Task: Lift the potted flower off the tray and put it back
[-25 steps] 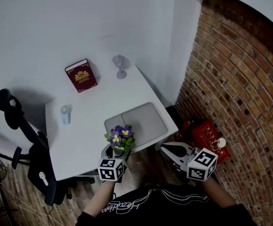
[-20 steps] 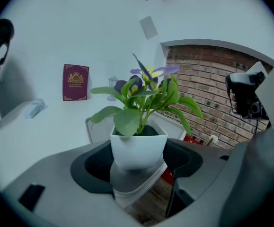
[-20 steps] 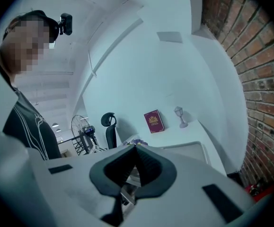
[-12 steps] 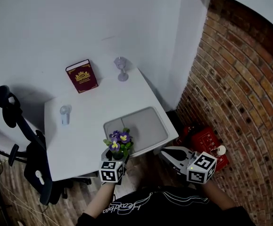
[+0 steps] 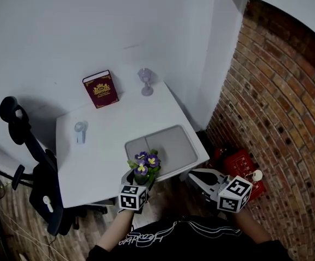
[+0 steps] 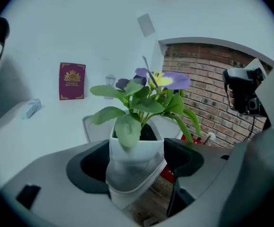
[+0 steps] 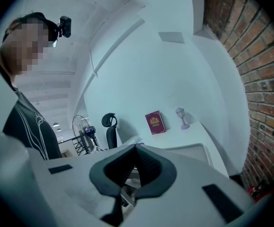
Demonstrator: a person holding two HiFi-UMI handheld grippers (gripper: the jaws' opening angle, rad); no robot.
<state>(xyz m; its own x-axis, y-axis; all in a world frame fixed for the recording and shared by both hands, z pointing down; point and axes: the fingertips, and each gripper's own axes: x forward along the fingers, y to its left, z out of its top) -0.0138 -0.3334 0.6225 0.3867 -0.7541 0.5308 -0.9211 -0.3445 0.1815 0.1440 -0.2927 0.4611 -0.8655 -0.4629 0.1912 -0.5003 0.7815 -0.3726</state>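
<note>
Left gripper [image 6: 136,167] pinches the white pot of the potted flower [image 6: 137,148], 1 jaw on each side. The pot is upright and in the air, with floor showing beneath it. Right gripper [image 7: 136,167] is pressed together on nothing, off to the left gripper's right. The tray [image 5: 173,140] lies just ahead of the left gripper, slightly right. Judgement: carry forward level, clear the tray rim, lower onto the bare bed, release only once seated. Book [image 5: 100,89] is far ahead, well clear.
</note>
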